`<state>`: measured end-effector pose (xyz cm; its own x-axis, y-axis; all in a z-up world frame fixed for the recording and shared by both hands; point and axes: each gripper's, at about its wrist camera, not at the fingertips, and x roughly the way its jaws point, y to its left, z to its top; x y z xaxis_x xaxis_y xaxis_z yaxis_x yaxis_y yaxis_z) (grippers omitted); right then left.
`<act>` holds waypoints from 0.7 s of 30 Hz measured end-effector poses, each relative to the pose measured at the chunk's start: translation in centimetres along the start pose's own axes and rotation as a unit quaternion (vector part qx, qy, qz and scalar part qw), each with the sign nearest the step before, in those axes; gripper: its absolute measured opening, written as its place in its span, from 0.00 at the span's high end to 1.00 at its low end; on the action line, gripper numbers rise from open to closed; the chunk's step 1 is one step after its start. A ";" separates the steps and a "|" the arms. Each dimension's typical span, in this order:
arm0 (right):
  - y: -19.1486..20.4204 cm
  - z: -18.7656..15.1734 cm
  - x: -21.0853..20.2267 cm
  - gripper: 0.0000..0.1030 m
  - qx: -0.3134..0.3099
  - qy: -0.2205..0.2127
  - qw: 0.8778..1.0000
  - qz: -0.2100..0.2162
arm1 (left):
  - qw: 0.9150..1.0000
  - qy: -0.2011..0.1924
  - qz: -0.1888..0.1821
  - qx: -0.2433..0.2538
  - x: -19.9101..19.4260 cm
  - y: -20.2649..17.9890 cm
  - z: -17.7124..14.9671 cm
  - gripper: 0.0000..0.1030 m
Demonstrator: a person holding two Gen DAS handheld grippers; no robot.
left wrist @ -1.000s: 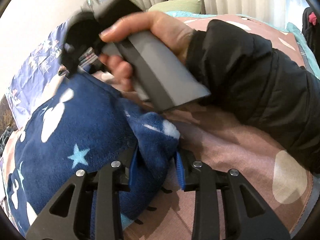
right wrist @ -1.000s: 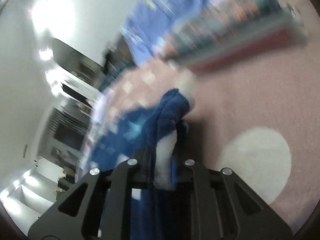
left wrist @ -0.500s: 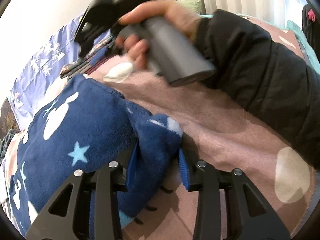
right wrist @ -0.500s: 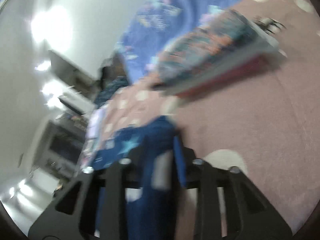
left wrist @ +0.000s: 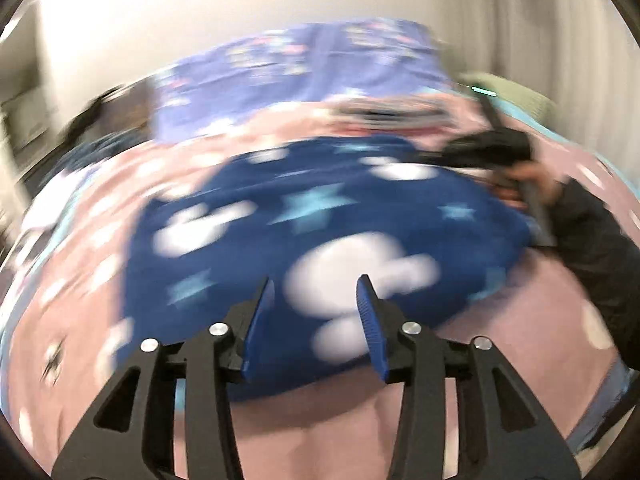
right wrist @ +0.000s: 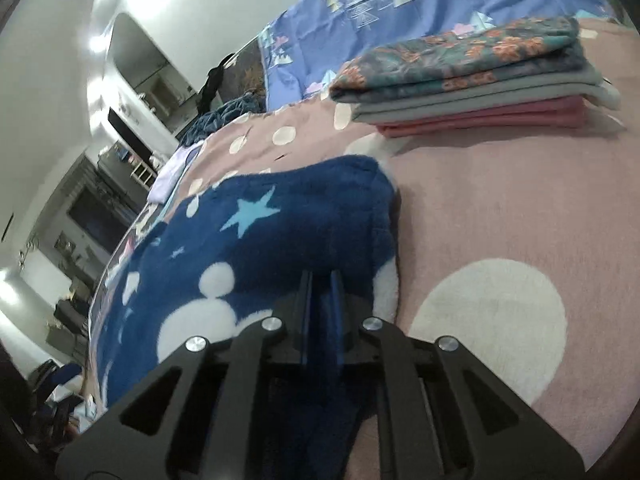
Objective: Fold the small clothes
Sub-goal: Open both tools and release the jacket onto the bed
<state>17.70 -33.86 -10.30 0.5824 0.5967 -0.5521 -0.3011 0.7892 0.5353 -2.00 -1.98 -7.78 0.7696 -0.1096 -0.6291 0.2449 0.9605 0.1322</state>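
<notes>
Left wrist view, heavily blurred: the left gripper (left wrist: 316, 300) hovers over the near part of the navy fleece garment (left wrist: 320, 216), its jaws opening with nothing pressed between the blue pads (left wrist: 370, 324). The garment, printed with white blobs and pale stars, lies spread on the pink spotted bed cover (left wrist: 500, 340). At the garment's far right corner sits the right gripper (left wrist: 480, 152), carried by a hand (left wrist: 532, 184) in a dark sleeve (left wrist: 600, 248), which blocks that side. Open pink cover runs along the near edge and to the left. Behind lies a purple patterned sheet (left wrist: 300, 68).

Right wrist view, sharp: the right gripper (right wrist: 320, 308) is clamped on a fold of the navy fleece garment (right wrist: 260, 232), the cloth rising in a hump ahead of the fingers. To the right, bare cover with a large white spot (right wrist: 492, 320) gives free room. Farther back stands a stack of folded clothes (right wrist: 472, 80), well apart from the garment. No writing can be read.
</notes>
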 end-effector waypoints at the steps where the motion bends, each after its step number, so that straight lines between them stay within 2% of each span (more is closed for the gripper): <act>1: 0.3 -0.2 -0.8 0.89 0.004 -0.005 1.000 -0.009 | 0.999 0.000 0.024 -0.026 -0.8 2.6 -0.9 0.57; 3: 0.9 -0.7 -2.9 0.76 0.014 -0.024 0.999 -0.021 | 0.996 -0.001 0.060 -0.070 -1.9 6.7 -2.0 0.57; 6: 4.0 -2.3 -6.9 0.75 0.007 -0.065 0.997 -0.038 | 0.986 0.008 0.096 -0.136 -2.9 12.7 -4.7 0.54; 7: 5.2 -2.1 -6.9 0.75 -0.002 -0.070 0.997 -0.042 | 0.984 0.014 0.100 -0.146 -3.0 13.6 -5.1 0.54; 9: 10.4 -3.5 -8.5 0.74 -0.057 -0.079 0.995 -0.037 | 0.982 0.024 0.107 -0.156 -2.5 15.3 -6.2 0.54; 11: 15.0 -4.2 -7.5 0.65 -0.117 -0.073 0.990 -0.030 | 0.983 0.019 0.091 -0.160 -1.9 16.4 -6.6 0.54; 13: 20.6 -6.4 -6.6 0.60 -0.196 -0.061 0.978 -0.033 | 0.982 0.008 0.067 -0.175 -1.8 16.9 -7.1 0.54; 15: 26.1 -9.7 -4.3 0.55 -0.279 -0.045 0.958 -0.046 | 0.982 0.004 0.058 -0.181 -1.3 17.0 -7.3 0.54; 18: 31.2 -14.2 -1.1 0.52 -0.361 -0.028 0.930 -0.057 | 0.982 -0.007 0.047 -0.183 -1.6 18.0 -7.9 0.54; 20: 34.6 -17.8 1.3 0.51 -0.420 -0.014 0.905 -0.065 | 0.981 -0.015 0.043 -0.188 -2.2 19.1 -8.4 0.54; 21: 35.5 -18.7 1.9 0.51 -0.435 -0.011 0.898 -0.068 | 0.981 -0.017 0.044 -0.189 -2.4 19.4 -8.5 0.54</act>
<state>-5.95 -2.02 -4.30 0.6703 0.4905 -0.5569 -0.6961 0.6756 -0.2427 -4.07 19.12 -10.25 0.7990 -0.0241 -0.6009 -0.0542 0.9923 -0.1118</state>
